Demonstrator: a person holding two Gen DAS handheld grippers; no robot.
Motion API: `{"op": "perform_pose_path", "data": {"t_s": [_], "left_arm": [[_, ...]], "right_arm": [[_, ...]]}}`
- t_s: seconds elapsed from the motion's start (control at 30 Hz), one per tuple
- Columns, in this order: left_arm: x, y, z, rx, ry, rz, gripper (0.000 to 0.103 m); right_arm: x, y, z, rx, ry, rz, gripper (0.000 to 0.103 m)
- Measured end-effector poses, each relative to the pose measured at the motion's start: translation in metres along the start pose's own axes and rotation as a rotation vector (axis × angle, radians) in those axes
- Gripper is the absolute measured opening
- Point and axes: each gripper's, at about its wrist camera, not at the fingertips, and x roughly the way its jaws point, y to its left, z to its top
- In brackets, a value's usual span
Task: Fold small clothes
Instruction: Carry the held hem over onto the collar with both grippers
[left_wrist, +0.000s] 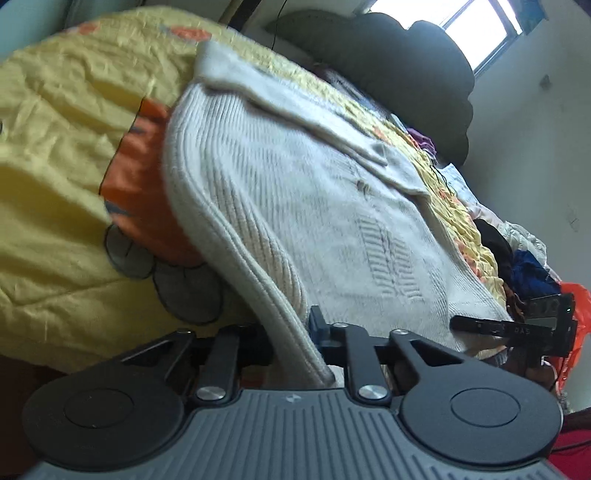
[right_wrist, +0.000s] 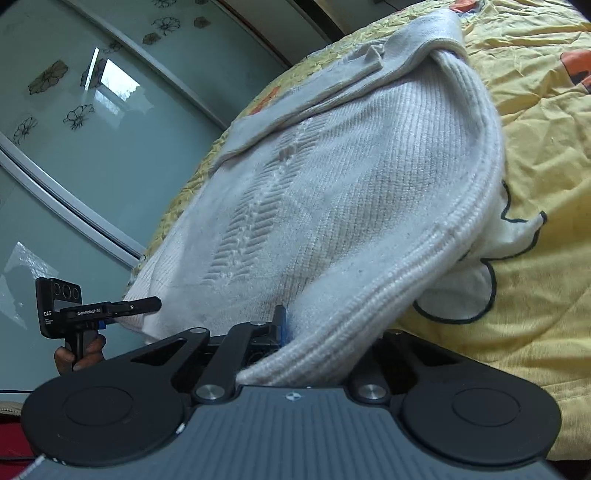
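We see the cream ribbed knitted sweater (left_wrist: 295, 192) lying on the yellow quilted bed cover (left_wrist: 55, 147), filling the centre of both frames. Our left gripper (left_wrist: 291, 332) and right gripper (right_wrist: 317, 343) each have the fingers clenched on its thick ribbed hem, at the lower middle.

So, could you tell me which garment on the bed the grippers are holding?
The white knit sweater, its ribbed hem pinched by the left gripper and right gripper; the dark clothes pile lies untouched.
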Motion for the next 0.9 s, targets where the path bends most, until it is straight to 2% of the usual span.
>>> {"op": "perform_pose_path", "data": {"t_s": [0.23,0.4,0.5,0.67,0.9], "left_arm": [[-0.017,-0.039,0.023,0.125,-0.164,0.025,0.016],[-0.017,-0.062,0.046,0.187,-0.238,0.067,0.016],[-0.013,-0.073,0.056,0.211,-0.265,0.096,0.016],[-0.001,-0.076,0.072,0.198,-0.293,0.134,0.016],[0.032,-0.063,0.095,0.145,-0.292,0.224,0.015]], "right_arm": [[-0.016,0.023,0.021,-0.097,-0.075,0.033,0.013],[-0.023,0.035,0.045,-0.167,-0.136,0.012,0.013],[-0.021,0.039,0.059,-0.197,-0.164,-0.012,0.013],[-0.01,0.038,0.079,-0.211,-0.192,-0.035,0.013],[0.015,0.012,0.101,-0.146,-0.197,-0.07,0.013]]}}
